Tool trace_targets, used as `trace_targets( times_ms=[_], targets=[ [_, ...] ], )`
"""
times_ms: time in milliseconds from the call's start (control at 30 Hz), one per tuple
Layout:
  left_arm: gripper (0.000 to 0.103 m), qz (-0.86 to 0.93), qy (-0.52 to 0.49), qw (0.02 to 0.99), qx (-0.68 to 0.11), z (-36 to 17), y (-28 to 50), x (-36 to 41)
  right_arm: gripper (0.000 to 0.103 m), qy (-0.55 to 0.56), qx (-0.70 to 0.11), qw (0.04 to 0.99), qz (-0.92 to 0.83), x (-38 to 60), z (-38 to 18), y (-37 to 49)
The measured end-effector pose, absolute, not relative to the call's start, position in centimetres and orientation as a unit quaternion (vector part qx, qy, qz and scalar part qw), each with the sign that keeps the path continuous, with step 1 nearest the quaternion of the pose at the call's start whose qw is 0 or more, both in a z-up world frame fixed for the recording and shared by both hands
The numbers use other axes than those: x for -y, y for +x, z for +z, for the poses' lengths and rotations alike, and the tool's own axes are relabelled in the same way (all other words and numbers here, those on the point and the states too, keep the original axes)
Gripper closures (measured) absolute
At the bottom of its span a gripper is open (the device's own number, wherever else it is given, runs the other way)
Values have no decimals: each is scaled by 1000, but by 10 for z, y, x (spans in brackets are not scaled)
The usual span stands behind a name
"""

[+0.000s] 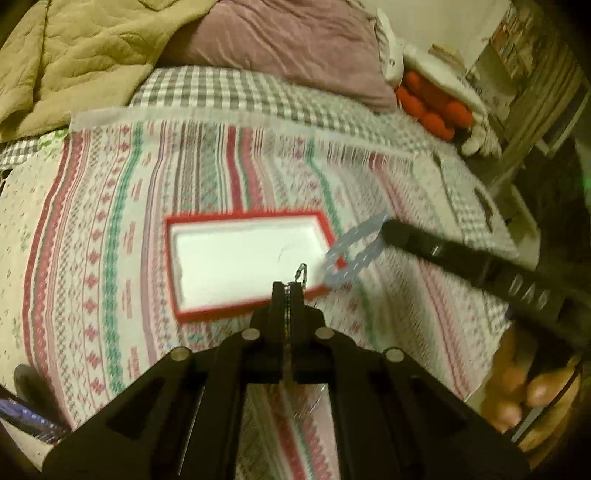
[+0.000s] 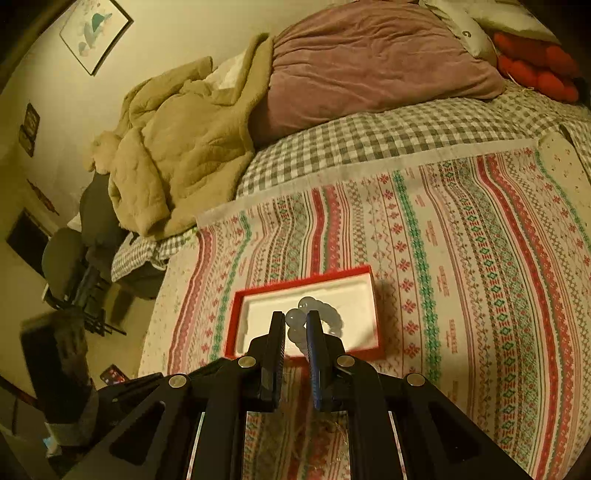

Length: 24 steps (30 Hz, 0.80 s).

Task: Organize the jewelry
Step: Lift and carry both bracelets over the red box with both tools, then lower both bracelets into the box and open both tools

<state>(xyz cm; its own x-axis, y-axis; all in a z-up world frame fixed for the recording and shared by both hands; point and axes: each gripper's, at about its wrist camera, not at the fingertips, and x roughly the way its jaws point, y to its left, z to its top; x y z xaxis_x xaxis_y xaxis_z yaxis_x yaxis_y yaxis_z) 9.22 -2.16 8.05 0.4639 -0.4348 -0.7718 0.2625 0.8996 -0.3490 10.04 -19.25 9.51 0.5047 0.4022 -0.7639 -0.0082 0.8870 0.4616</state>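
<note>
While both hang over the red box (image 2: 236, 325) | left hand-held gripper (image 1: 289, 286) pinches a small clasp (image 1: 301, 272) — right hand-held gripper (image 2: 295, 319) grips the pale bead bracelet (image 2: 321, 314) | lower beads inside rim, then release.

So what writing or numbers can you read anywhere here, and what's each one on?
"G": a single character on the white pillow; it might be a 6.
Framed picture: artwork only, no text.
Dark wall plaques: too small to read.
Red box: no visible lettering.
</note>
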Motion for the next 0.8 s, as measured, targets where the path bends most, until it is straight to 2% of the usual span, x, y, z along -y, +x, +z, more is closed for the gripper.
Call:
trace_targets(
  times_ms=[167, 433, 800],
  targets=[
    [100, -214, -123, 843, -479, 66, 113, 21, 92, 197, -477, 849, 112, 190, 91, 110],
    [101, -165, -116, 842, -500, 29, 139, 5, 92, 179, -480, 852, 111, 184, 83, 117],
    [101, -124, -88, 853, -499, 19, 143, -8, 92, 178, -484, 839, 171, 158, 72, 125]
  ],
)
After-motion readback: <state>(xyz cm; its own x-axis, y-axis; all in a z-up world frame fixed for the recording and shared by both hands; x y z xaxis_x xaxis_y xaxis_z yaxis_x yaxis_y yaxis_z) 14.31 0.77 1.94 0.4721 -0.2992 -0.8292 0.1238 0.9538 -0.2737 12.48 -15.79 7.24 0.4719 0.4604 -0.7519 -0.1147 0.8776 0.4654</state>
